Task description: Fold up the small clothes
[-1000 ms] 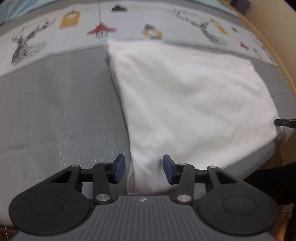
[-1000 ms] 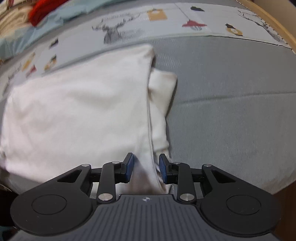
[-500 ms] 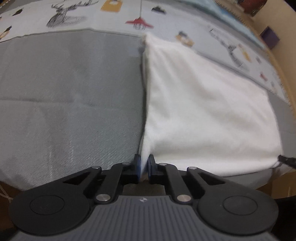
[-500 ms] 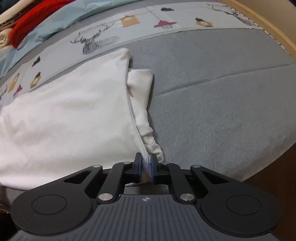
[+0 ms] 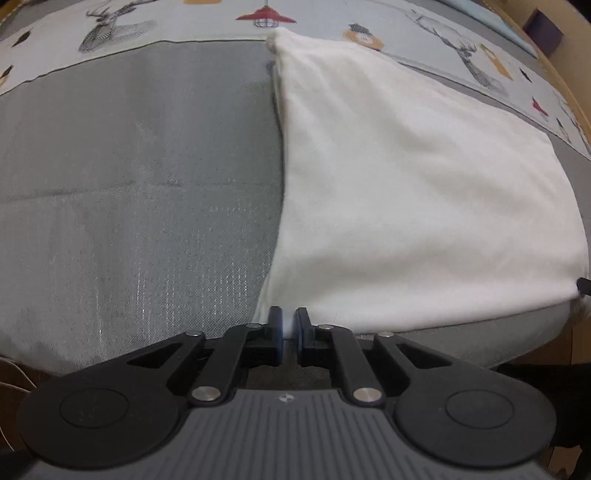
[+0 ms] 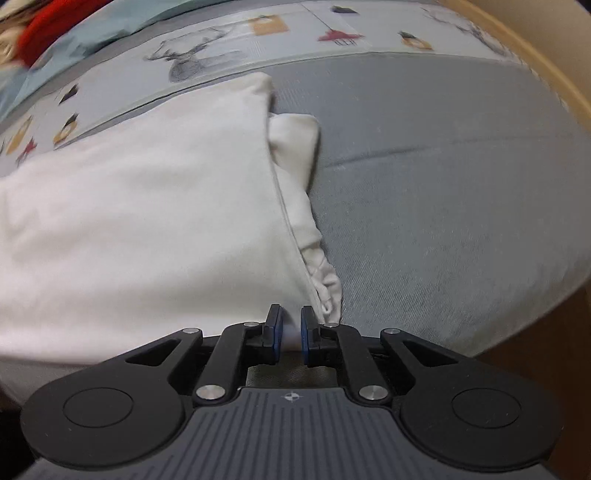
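A white garment [image 5: 406,192] lies spread on the grey bedspread [image 5: 129,184], its far edge reaching the printed band with deer and lamp motifs [image 5: 118,26]. In the left wrist view it fills the right half of the picture, with its long left edge running from near to far. In the right wrist view the same garment [image 6: 140,206] fills the left half, and a folded sleeve [image 6: 295,155] pokes out from under its right edge, bunched into small wrinkles at the near end.

The left gripper [image 5: 289,328] has its fingers clenched on the near left corner of the garment; a sliver of white cloth shows between the blue pads. A second ago these fingers stood wide apart on either side of that corner; they have just been closing, and cloth is now pinched between them. The right gripper [image 6: 291,326] is likewise clenched on the near right corner, white cloth visible between its pads, where a second ago the fingers stood partly apart around the edge.

Compared with the earlier frames, the garment's near edge now looks pulled taut and straight between the two corners. At the right edge of the left wrist view a dark tip of the other gripper [image 5: 584,286] touches the garment's far corner.

A red cloth [image 6: 48,22] lies far left on the bed.
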`<act>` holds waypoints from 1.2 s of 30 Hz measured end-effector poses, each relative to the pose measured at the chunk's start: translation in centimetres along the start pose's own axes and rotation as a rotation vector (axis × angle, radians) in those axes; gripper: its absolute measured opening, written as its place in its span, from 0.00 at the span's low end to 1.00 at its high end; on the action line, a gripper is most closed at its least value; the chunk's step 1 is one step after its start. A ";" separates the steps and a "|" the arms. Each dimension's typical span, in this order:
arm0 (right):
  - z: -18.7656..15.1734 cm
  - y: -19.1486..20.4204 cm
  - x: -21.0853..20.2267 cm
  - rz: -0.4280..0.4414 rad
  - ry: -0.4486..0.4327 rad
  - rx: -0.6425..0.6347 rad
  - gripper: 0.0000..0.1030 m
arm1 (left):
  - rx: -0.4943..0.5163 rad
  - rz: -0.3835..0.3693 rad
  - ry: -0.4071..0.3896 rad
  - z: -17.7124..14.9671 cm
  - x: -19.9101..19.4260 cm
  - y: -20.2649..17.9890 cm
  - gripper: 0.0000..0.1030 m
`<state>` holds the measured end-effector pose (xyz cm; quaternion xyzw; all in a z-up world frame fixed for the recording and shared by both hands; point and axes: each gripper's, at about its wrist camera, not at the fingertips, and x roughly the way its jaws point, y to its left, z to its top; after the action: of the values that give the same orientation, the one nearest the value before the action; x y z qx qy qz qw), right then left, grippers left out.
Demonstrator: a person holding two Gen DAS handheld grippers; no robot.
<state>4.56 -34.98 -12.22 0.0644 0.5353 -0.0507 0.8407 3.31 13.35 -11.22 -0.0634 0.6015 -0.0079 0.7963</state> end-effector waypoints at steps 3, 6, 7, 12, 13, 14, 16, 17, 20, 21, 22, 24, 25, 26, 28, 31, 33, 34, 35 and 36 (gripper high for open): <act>-0.2 1.7 -1.7 -0.031 -0.097 -0.068 0.14 | 0.037 -0.003 -0.151 0.5 -3.3 -0.7 0.10; -0.3 4.3 -3.5 -0.025 -0.206 -0.165 0.16 | 0.113 -0.014 -0.268 1.0 -6.7 -1.3 0.13; -0.4 5.4 -4.1 -0.006 -0.240 -0.190 0.17 | 0.141 -0.014 -0.307 1.3 -8.0 -1.4 0.19; -1.6 12.1 -6.1 0.142 -0.371 -0.339 0.20 | 0.276 -0.010 -0.511 2.1 -13.4 -0.5 0.28; -2.1 13.7 -6.4 0.180 -0.393 -0.373 0.19 | 0.267 -0.009 -0.543 2.1 -14.0 0.2 0.28; -2.4 15.2 -6.6 0.213 -0.408 -0.406 0.13 | 0.220 -0.019 -0.562 2.2 -14.4 1.0 0.28; -3.4 18.7 -6.5 0.293 -0.417 -0.478 0.09 | 0.081 -0.072 -0.566 2.1 -14.3 2.5 0.28; -3.8 20.5 -6.6 0.328 -0.409 -0.509 0.09 | 0.040 -0.095 -0.579 2.1 -14.5 3.0 0.28; -5.2 25.1 -5.7 0.410 -0.361 -0.613 0.09 | 0.017 -0.078 -0.636 2.2 -14.8 3.2 0.28; -5.7 26.5 -5.3 0.428 -0.339 -0.644 0.09 | 0.003 -0.072 -0.638 2.4 -14.7 3.3 0.28; -6.2 28.0 -4.6 0.444 -0.316 -0.679 0.09 | -0.010 -0.079 -0.632 2.6 -14.7 3.5 0.28; -7.4 30.5 -3.4 0.461 -0.278 -0.753 0.09 | -0.032 -0.103 -0.618 2.8 -14.7 4.1 0.28; -8.0 31.5 -2.9 0.468 -0.260 -0.783 0.09 | -0.039 -0.115 -0.609 3.0 -14.6 4.4 0.28; -8.5 32.6 -2.3 0.471 -0.241 -0.820 0.10 | -0.041 -0.124 -0.600 2.9 -14.6 4.8 0.28; -9.7 34.0 -1.8 0.469 -0.234 -0.866 0.11 | -0.042 -0.133 -0.580 2.9 -14.2 5.3 0.28; -10.9 35.9 -0.8 0.461 -0.210 -0.939 0.20 | -0.044 -0.134 -0.563 3.2 -13.6 5.9 0.28; -11.5 37.1 0.1 0.434 -0.206 -1.003 0.26 | -0.057 -0.139 -0.547 3.3 -13.2 6.5 0.28; -12.1 37.4 -0.1 0.420 -0.212 -1.028 0.27 | -0.064 -0.143 -0.538 3.4 -13.0 6.9 0.28; -12.5 37.6 -0.3 0.413 -0.229 -1.052 0.27 | -0.072 -0.149 -0.529 3.5 -12.8 7.1 0.28; -12.6 37.7 -0.4 0.408 -0.237 -1.070 0.27 | -0.081 -0.159 -0.516 3.7 -12.5 7.4 0.28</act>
<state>-1.09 4.32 -15.07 -0.2736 0.3655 0.3826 0.8032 2.96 22.17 0.90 -0.1423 0.3718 -0.0301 0.9168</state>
